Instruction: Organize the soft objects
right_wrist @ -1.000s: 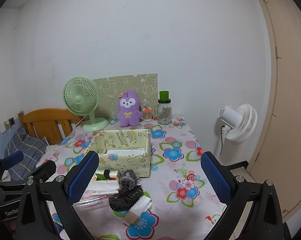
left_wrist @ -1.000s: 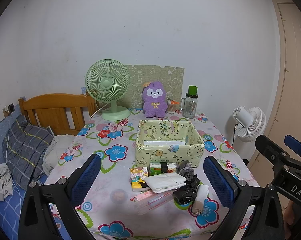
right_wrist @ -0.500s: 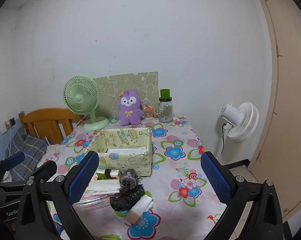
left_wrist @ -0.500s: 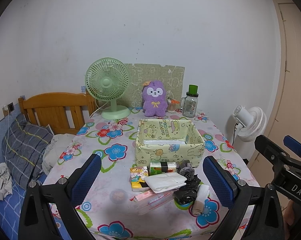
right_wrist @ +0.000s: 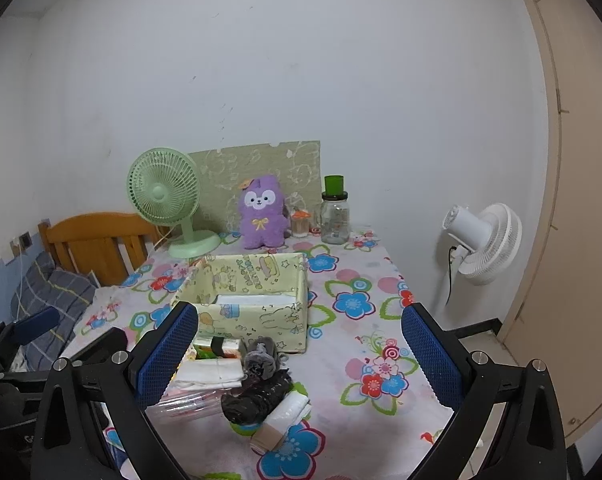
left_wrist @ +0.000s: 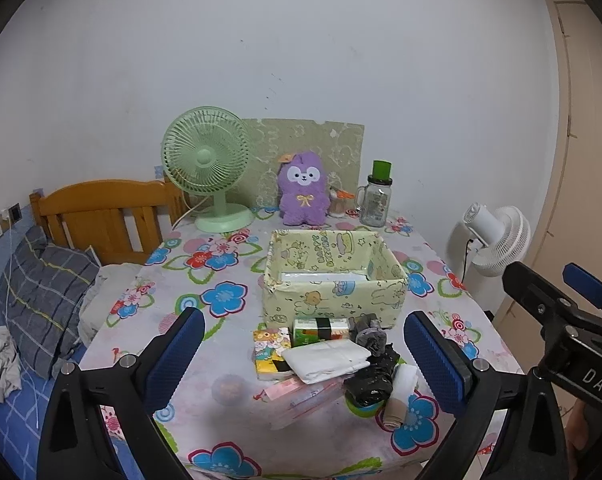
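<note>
- The left tool (left_wrist: pixel 301 354) hovers above the near edge of the bench (left_wrist: pixel 189 280), its blue pads spread wide with nothing between them.
- The right tool (right_wrist: pixel 299 354) is likewise wide apart and empty, held over the bench's near right part.
- Compared with a second ago, both views are almost the same; the right view has shifted only slightly, and nothing on the bench has moved.
- The soft items lie in a loose pile just in front of the fabric box (left_wrist: pixel 333 280): a white folded cloth (left_wrist: pixel 327 359), a grey sock roll (left_wrist: pixel 369 331), a black crumpled bundle (left_wrist: pixel 371 382) and a white-and-beige roll (left_wrist: pixel 401 392).
- Small printed packets (left_wrist: pixel 271 346) sit touching the pile's left side; what they hold is hard to make out.
- A purple plush toy (left_wrist: pixel 302 188) stands upright by the wall, between the green fan (left_wrist: pixel 205 160) and a glass jar (left_wrist: pixel 375 200).
</note>
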A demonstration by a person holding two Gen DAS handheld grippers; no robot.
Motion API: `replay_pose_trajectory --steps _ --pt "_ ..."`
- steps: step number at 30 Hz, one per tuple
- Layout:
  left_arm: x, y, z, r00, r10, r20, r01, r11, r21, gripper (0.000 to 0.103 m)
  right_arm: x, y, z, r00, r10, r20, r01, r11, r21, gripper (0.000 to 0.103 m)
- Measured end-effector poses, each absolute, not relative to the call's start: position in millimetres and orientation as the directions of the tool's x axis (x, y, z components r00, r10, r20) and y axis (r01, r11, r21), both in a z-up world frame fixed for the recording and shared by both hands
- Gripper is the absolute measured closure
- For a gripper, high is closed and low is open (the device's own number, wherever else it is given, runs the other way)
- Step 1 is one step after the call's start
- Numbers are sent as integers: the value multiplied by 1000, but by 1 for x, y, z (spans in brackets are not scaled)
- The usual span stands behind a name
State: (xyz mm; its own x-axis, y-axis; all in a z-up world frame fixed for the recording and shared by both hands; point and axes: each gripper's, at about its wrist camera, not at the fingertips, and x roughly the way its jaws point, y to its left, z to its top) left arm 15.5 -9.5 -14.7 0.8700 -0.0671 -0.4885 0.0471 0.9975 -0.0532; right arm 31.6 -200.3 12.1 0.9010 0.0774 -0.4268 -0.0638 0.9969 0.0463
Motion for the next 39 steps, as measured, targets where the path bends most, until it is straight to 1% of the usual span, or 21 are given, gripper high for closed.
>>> replay_pose_trajectory --steps 8,13,25,31,37,39 --pt "32 -9 -28 847 -79 -526 54 997 -64 4 47 -197 0 887 89 -453 -69 996 61 0" --pt "43 -8 -40 830 -85 -551 53 996 -73 5 60 -192 -13 873 123 -471 -99 992 75 0" --pt "77 -7 -90 760 -92 -644 55 996 -77 7 100 -173 -65 806 148 -573 -127 989 76 1" --pt "92 -5 -114 724 -99 -683 52 995 -89 9 118 -163 -92 763 157 -626 -143 987 73 4" --pt "101 -12 -126 702 -116 -703 81 993 -83 10 136 -159 -110 730 156 -665 -138 987 81 11" --pt "104 -15 -129 696 -120 -708 87 993 -82 10 143 -159 -115 719 159 -677 -140 987 84 15"
